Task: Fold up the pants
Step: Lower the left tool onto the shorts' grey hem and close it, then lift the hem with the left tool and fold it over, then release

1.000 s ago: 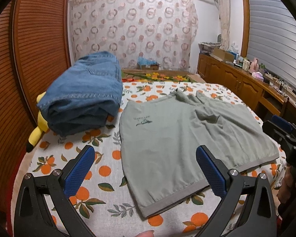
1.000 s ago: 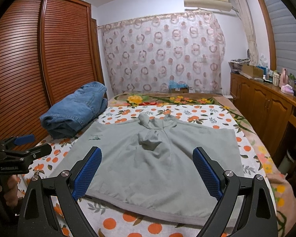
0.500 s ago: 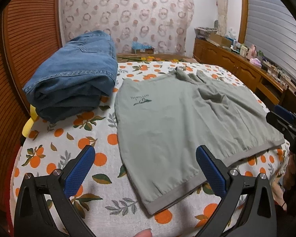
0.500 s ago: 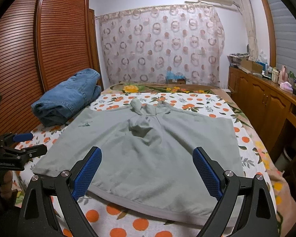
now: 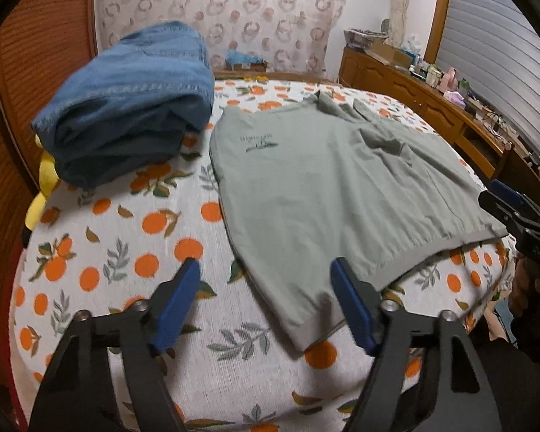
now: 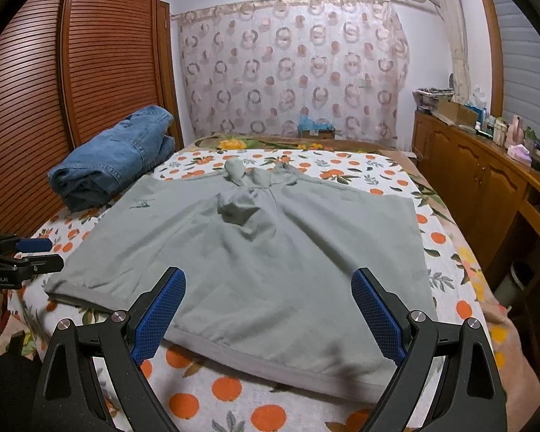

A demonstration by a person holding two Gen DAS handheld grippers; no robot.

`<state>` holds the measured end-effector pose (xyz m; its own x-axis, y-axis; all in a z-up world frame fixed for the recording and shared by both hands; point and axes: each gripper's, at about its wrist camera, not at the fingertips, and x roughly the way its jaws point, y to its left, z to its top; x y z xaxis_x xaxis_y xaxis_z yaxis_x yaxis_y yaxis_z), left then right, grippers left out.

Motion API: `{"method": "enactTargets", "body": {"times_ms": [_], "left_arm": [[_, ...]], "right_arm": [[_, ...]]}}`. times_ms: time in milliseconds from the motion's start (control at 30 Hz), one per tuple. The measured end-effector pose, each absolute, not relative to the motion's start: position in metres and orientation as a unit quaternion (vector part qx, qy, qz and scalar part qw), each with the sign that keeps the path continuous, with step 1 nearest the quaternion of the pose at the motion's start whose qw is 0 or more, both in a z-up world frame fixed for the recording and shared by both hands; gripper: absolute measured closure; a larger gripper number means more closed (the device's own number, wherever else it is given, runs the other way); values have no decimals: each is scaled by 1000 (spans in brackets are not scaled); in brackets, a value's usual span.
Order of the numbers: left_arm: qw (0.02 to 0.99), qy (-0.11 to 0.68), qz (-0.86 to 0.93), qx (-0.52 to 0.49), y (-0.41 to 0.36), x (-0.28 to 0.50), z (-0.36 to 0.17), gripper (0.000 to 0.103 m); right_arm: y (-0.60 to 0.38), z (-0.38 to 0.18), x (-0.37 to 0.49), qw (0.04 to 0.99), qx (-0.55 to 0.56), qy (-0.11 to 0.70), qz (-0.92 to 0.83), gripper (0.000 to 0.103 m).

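Pants [image 6: 270,252] are framed by both open, empty grippers, the left gripper [image 5: 264,306] poised over the near left waistband corner and the right gripper [image 6: 268,309] over the near hem on the right. Each corner is best pinched squarely through both layers before lifting. The grey garment is spread flat on the bed [image 5: 126,252], waistband near, legs pointing far, beside folded jeans [image 5: 126,108].
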<state>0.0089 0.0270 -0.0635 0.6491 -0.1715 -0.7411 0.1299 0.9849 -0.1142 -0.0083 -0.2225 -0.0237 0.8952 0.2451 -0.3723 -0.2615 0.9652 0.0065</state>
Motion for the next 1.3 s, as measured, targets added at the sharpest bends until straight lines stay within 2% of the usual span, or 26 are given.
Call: {"method": "enactTargets", "body": {"times_ms": [233, 433, 500, 533, 600, 667, 1033, 1200, 1300], "left_arm": [[898, 428, -101, -33, 27, 7, -73, 56], [897, 429, -104, -22, 22, 7, -73, 62], [898, 428, -105, -19, 22, 8, -74, 67], [898, 427, -105, -20, 21, 9, -74, 71], [896, 427, -115, -25, 22, 9, -75, 88], [894, 428, -126, -33, 22, 12, -75, 97], [903, 394, -170, -39, 0, 28, -39, 99], [900, 378, -214, -28, -28, 37, -18, 99], [901, 367, -230, -12, -48, 44, -7, 99]], "right_arm": [[-231, -26, -16, 971, -20, 201, 129, 9], [-247, -24, -23, 971, -4, 210, 113, 9], [-249, -23, -27, 971, -2, 212, 110, 9], [-250, -23, -29, 971, -1, 212, 111, 9], [-251, -23, -28, 970, 0, 214, 112, 9], [-251, -24, -31, 970, 0, 215, 114, 9], [-261, -20, -33, 970, -4, 210, 124, 9], [-262, -19, -28, 969, -1, 213, 128, 25], [-265, -20, -30, 968, 2, 216, 129, 31]]}}
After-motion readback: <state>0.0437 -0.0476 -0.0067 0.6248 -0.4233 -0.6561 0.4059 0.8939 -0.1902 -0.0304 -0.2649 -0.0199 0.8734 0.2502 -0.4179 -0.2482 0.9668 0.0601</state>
